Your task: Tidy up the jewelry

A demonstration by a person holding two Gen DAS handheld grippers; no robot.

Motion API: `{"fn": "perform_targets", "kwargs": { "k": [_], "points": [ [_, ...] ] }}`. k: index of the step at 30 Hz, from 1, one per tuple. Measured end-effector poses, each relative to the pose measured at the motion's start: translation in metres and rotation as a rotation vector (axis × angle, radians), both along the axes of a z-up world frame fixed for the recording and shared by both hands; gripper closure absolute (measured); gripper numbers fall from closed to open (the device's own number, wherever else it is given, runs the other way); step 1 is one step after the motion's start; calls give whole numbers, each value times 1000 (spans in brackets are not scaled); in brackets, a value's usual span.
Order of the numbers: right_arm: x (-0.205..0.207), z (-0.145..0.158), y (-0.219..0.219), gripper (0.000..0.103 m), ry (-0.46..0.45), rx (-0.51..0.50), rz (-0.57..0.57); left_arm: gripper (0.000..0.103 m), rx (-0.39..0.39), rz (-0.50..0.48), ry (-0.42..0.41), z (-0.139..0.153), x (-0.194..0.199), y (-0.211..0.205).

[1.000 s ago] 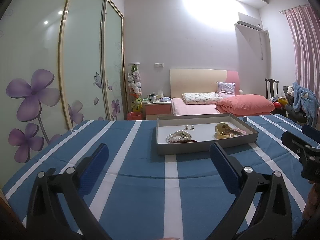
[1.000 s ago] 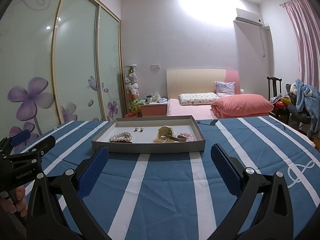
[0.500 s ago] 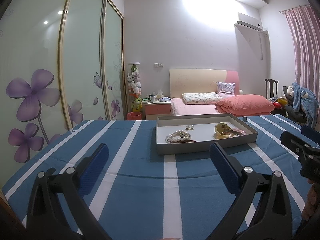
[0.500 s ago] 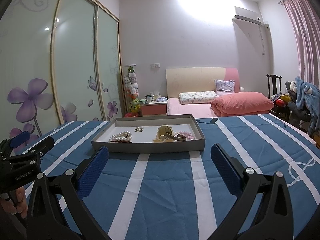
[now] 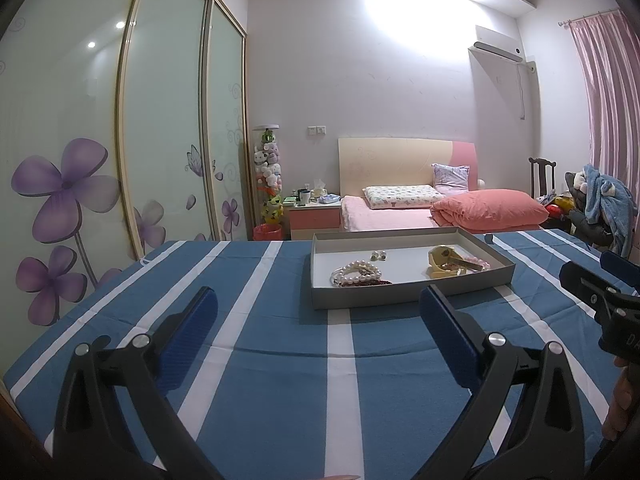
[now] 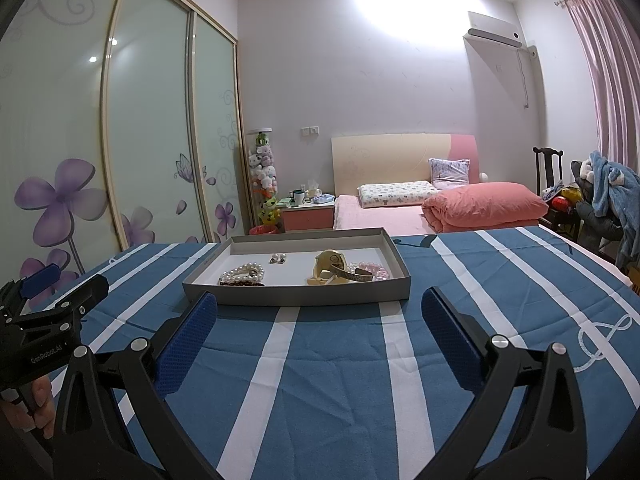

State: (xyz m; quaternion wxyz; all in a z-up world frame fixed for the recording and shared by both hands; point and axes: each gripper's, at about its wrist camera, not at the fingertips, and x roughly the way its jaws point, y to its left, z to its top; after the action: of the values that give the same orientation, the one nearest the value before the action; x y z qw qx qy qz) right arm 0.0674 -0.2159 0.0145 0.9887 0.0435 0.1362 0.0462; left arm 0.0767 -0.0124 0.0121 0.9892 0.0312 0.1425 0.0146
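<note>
grey tray – flat on cloth | pearl bracelet left – gold bangle right

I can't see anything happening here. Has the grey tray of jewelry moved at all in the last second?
No. The grey tray sits across the same white stripes of the blue cloth as before, in both views.

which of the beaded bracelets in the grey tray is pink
The pink bead bracelet at the tray's right end, beside the engraved metal cuff; the white pearl bracelet lies at the left end.
</note>
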Motion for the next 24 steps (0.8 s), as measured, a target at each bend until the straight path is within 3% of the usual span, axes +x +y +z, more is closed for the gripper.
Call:
{"fn": "perform_targets", "kwargs": {
  "k": [24],
  "points": [
    [1,1,1,2,1,3,-1,4,-3,6,1,1,0,-1]
  ]
}}
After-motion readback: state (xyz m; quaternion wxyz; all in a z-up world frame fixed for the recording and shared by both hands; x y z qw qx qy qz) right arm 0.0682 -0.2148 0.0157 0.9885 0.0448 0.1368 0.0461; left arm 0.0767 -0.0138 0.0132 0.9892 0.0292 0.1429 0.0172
